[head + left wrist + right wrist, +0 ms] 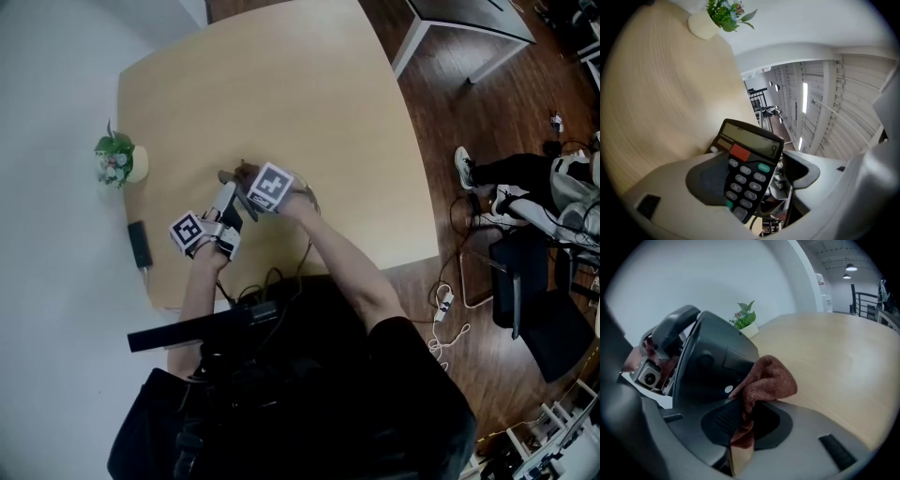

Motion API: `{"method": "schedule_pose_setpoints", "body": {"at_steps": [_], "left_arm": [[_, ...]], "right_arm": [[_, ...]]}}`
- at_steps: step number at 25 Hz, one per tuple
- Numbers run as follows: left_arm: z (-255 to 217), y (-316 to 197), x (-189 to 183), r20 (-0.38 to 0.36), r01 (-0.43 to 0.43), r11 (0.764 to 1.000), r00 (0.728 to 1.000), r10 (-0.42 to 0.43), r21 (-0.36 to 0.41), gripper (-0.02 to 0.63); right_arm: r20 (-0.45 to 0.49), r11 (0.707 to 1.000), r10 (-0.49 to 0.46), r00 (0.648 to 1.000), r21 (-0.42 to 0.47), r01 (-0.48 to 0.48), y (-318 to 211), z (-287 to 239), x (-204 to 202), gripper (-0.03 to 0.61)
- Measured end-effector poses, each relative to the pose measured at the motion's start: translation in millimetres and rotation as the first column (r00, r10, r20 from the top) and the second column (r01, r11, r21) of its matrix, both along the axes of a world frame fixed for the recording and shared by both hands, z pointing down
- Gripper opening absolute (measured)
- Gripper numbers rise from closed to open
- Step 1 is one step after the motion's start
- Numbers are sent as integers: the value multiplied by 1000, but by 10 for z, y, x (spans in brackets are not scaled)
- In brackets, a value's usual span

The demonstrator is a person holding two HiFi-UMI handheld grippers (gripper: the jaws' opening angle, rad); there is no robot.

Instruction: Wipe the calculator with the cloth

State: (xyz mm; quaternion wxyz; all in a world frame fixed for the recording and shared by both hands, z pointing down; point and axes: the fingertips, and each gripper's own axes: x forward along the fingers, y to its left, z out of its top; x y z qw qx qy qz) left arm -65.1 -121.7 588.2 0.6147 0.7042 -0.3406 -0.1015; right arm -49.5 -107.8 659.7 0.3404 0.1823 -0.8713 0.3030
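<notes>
Pale wooden tabletop (pixel 281 94) meets a white wall, with a small potted plant (pixel 118 159) near its edge. The left gripper (pixel 757 171) has its jaws wide. The calculator (pixel 749 161) leans tilted between them against one pad, clear of the other, its lower end cut off. The right gripper (pixel 743 416) pinches the brown cloth (pixel 771 378). In the head view the crowded grippers seem to hide the calculator.

A black calculator (pixel 749 168) and a brown cloth (pixel 766 380) are shown.
The calculator is seen tilted at the lower middle of the left gripper view, with its keys facing out and a 9 on its screen. The fuzzy cloth is bunched up and pinched at the middle of the right gripper view.
</notes>
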Motion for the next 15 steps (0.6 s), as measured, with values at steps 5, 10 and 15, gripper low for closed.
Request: {"method": "schedule_pose_setpoints", "body": {"at_steps": [5,10,15], "left_arm": [[249,-132,354,-39,-30,998,999,27,-59,354],[337,-166,527,-115,-72,994,991,63,-78,347],[135,-234,335,-128,-39,999,991,37,-7,348]], "right_arm": [[-106,998,49,993,-27,-52,-145,185,437,51],[-219,970,242,945,67,-233,-428,101,1167,51],[-283,943,322,903,17,-331,-189,183,1681,51]]}}
